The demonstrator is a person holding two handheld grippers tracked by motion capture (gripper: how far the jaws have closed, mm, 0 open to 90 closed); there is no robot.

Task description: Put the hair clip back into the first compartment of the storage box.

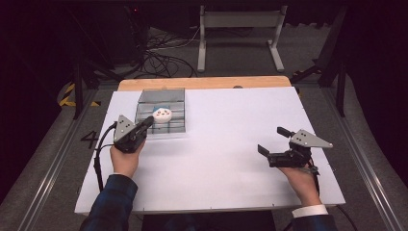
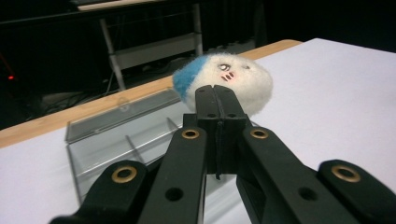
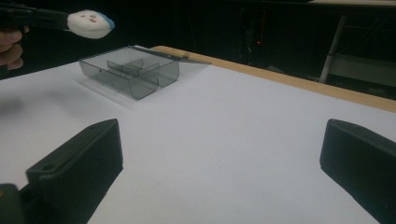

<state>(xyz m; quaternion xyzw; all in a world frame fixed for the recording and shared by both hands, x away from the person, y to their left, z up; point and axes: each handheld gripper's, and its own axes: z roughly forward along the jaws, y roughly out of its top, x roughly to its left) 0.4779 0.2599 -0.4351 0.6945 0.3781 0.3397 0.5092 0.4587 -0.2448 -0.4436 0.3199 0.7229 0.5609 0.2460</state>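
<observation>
Left claw (image 1: 147,122) gripped plush ball (image 1: 162,114) above clear divided box (image 1: 174,98) near table's (image 1: 231,144) far-left corner; right claw (image 1: 272,141) gaped empty.

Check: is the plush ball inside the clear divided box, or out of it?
Out: the left gripper holds the plush ball in the air above the clear divided box.

I read one sign: a dark "4" (image 1: 90,139) painted on the floor (image 1: 48,144), left of my table.
</observation>
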